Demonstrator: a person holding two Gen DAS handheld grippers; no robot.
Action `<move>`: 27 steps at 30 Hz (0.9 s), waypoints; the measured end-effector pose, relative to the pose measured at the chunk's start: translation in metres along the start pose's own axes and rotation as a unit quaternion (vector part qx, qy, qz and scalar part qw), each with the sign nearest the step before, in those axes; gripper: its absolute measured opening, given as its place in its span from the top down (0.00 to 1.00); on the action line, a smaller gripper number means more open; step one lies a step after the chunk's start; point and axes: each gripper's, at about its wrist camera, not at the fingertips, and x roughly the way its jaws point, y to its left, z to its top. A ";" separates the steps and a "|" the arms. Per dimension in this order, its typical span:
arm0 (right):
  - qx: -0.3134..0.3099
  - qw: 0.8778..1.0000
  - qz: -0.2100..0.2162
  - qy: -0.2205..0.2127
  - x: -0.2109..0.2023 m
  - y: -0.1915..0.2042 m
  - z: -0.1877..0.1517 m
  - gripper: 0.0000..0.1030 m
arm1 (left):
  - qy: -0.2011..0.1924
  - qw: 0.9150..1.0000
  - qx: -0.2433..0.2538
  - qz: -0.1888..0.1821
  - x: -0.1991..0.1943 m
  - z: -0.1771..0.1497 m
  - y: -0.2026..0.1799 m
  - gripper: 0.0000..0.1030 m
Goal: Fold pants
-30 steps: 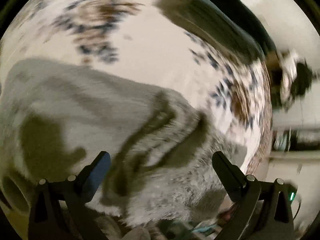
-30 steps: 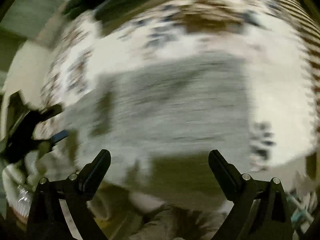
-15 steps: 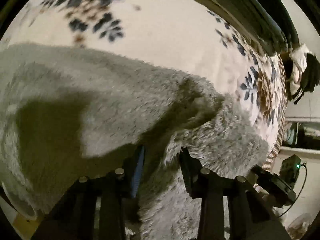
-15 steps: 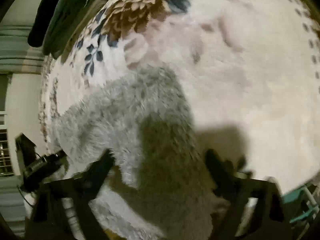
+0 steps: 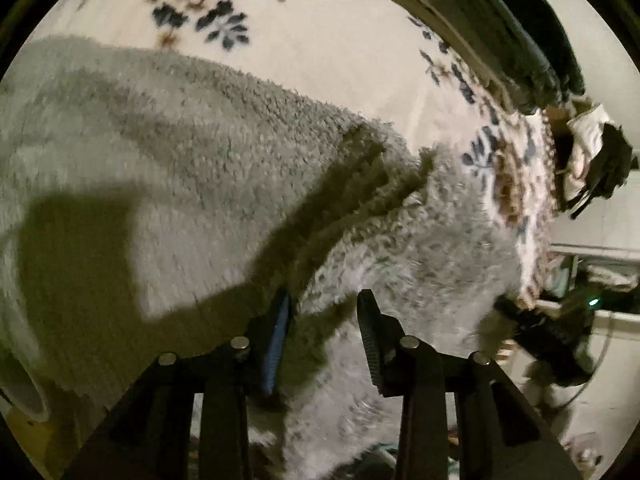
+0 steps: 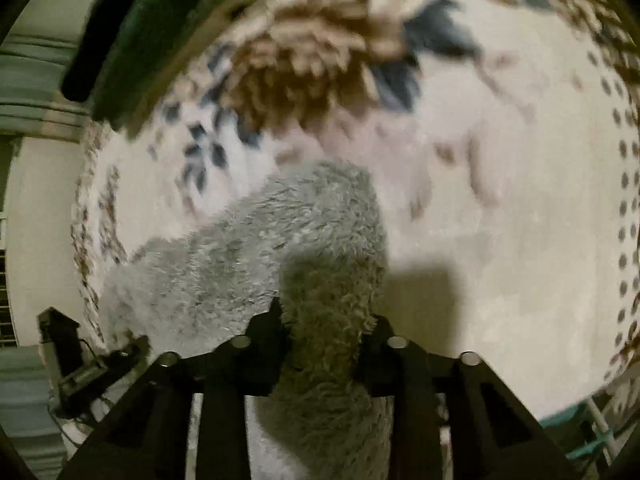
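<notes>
Our left gripper (image 5: 324, 320) has its fingers (image 5: 370, 336) drawn close together, pinching a fold of the fuzzy grey pants (image 5: 200, 168). Our right gripper (image 6: 326, 322) likewise has its fingers (image 6: 266, 334) squeezed onto a bunched strip of the pants (image 6: 320, 240). The fabric lies spread on the flower-patterned bed (image 5: 340, 40), running from both grips toward the bed's far edge, where dark folded clothes (image 5: 500, 28) sit. Half a second ago our right fingers stood wide apart over the cloth; now they clamp it.
</notes>
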 end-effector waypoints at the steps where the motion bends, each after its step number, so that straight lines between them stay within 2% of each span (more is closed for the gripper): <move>1: 0.007 1.000 0.001 0.001 -0.004 -0.003 -0.006 0.50 | 0.005 1.000 -0.004 -0.004 -0.001 -0.003 0.000 0.67; 3: 0.029 1.000 -0.003 -0.006 -0.017 -0.012 -0.023 0.46 | 0.018 1.000 -0.008 -0.014 -0.002 -0.011 0.000 0.67; 7: 0.086 0.996 0.004 -0.008 -0.038 -0.030 -0.067 0.46 | 0.039 0.999 0.002 0.000 0.011 -0.025 -0.005 0.69; 8: 0.099 0.995 0.008 -0.007 -0.040 -0.034 -0.077 0.46 | 0.040 0.999 0.010 0.004 0.015 -0.028 -0.007 0.71; 10: 0.131 0.991 0.015 0.008 -0.036 -0.040 -0.101 0.45 | 0.030 0.999 0.023 0.010 0.016 -0.035 -0.009 0.92; 14: 0.153 0.988 0.011 0.029 -0.020 -0.046 -0.129 0.46 | 0.004 0.999 0.024 0.024 0.000 -0.050 -0.006 0.93; 19: 0.149 0.989 0.004 0.021 -0.020 -0.044 -0.126 0.46 | 0.016 0.999 -0.004 0.036 -0.002 -0.058 0.017 0.93; 22: 0.136 0.991 0.002 0.019 -0.025 -0.035 -0.111 0.46 | 0.024 0.999 -0.032 0.015 0.000 -0.048 0.025 0.89; 25: 0.091 0.996 -0.015 0.014 -0.032 -0.013 -0.095 0.43 | 0.004 1.000 -0.023 0.015 -0.015 -0.037 0.011 0.86; 27: 0.051 0.998 -0.025 0.007 -0.037 0.007 -0.086 0.34 | -0.024 0.999 -0.004 0.023 -0.027 -0.030 -0.004 0.76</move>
